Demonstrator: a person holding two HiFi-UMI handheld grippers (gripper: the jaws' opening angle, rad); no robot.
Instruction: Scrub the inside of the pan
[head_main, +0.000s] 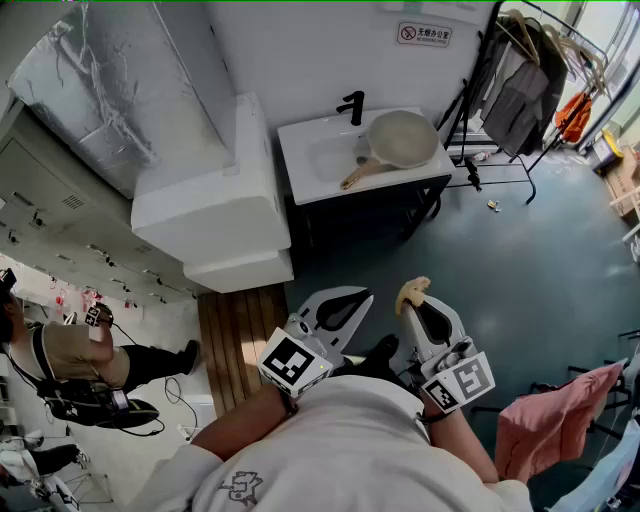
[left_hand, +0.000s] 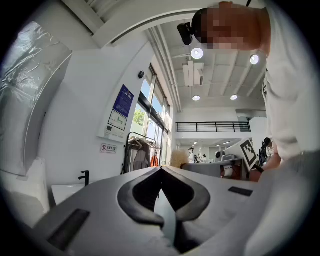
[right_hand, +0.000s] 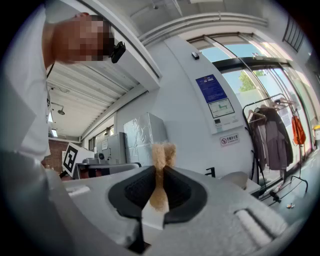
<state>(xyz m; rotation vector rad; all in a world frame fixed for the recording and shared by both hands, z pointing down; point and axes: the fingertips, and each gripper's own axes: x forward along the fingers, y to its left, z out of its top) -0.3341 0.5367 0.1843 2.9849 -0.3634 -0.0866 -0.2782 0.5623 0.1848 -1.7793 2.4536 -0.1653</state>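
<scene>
Left gripper (left_hand: 161, 170) pinched narrow, nothing in it. Right gripper (right_hand: 159, 172) clamps sponge (right_hand: 163, 152). Pan (head_main: 402, 137) on sink (head_main: 320, 160), 12 o'clock, well apart.

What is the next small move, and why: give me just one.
Probably walk both grippers toward the pan, lying on the white sink counter across the floor, well ahead of them. The right gripper already clamps the tan sponge; the left gripper is shut and empty, so the approach comes first.
</scene>
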